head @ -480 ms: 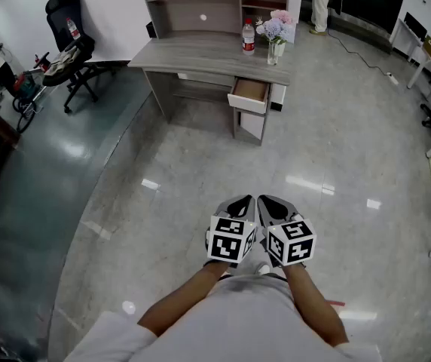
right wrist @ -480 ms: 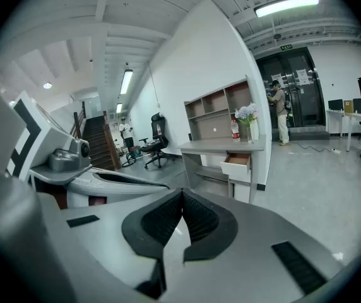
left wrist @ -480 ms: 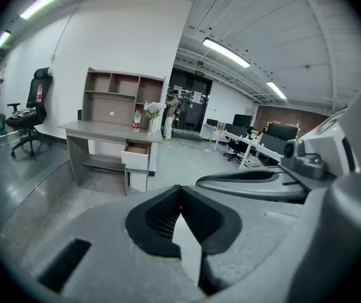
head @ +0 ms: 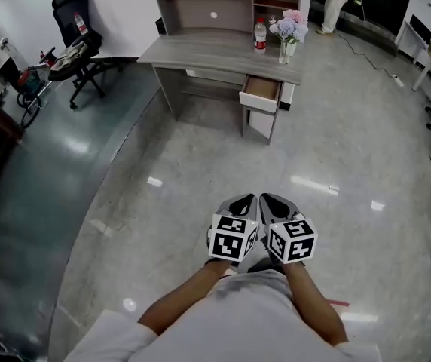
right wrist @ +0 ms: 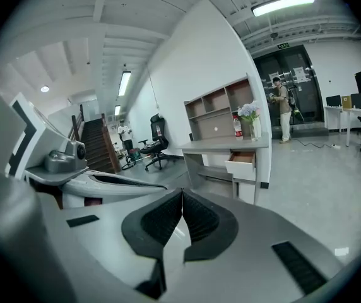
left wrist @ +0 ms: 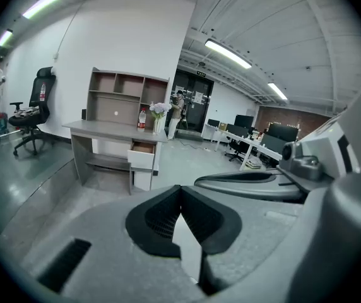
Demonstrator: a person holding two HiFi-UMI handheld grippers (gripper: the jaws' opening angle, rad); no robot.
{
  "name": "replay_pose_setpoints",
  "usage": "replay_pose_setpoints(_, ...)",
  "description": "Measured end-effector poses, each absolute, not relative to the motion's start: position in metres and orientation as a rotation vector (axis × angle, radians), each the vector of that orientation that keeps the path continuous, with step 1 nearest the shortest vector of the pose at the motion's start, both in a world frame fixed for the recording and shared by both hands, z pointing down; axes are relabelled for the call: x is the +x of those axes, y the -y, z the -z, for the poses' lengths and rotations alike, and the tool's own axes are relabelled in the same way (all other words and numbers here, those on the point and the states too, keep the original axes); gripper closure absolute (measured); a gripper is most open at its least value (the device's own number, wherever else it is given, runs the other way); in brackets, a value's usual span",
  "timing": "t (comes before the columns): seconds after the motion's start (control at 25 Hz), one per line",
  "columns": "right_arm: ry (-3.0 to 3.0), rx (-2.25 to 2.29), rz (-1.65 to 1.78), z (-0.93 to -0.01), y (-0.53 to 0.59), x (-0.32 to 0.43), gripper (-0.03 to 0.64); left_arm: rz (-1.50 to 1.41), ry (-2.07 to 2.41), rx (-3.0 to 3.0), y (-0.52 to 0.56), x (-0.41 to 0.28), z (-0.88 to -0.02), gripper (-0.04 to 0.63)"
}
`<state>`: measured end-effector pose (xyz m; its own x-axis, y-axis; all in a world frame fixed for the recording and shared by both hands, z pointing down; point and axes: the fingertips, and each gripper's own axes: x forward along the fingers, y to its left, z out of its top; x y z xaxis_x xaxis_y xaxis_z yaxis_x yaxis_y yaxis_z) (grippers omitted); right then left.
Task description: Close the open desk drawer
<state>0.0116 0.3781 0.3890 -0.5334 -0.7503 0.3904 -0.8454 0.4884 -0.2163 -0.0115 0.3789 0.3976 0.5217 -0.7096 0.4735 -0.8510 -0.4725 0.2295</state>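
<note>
Note closed, empty jaws on the left gripper (head: 239,202) and right gripper (head: 276,203), held side by side close to the body. Treat the step as the approach: cross the glossy pale floor (head: 200,164) to the open drawer (head: 261,93), well ahead under the right end of the desk (head: 200,51), then likely press a closed tip on its front and push straight in. Beyond, expect a bottle (head: 259,36) and flowers (head: 289,30) on the desk top, an office chair (head: 76,47) far left, and a person (head: 336,2) at the doorway.
</note>
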Motion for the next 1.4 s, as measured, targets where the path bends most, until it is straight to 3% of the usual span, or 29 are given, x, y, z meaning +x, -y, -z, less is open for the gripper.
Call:
replay_pose_setpoints(0.4, 2.505, 1.308, -0.603, -0.401, -0.345, -0.016, 0.614, -0.440, 1.291, 2.293, -0.348, -0.035, -0.408, 0.591)
replay_pose_setpoints(0.8, 2.527, 1.247, -0.667, -0.409, -0.247, -0.032, 0.614, -0.469, 1.331, 2.238, -0.250, -0.055, -0.415, 0.591)
replay_pose_setpoints(1.4, 2.538, 1.230, -0.762, -0.415, -0.114, 0.009, 0.615, -0.551, 1.329, 2.217, -0.112, -0.012, -0.417, 0.591)
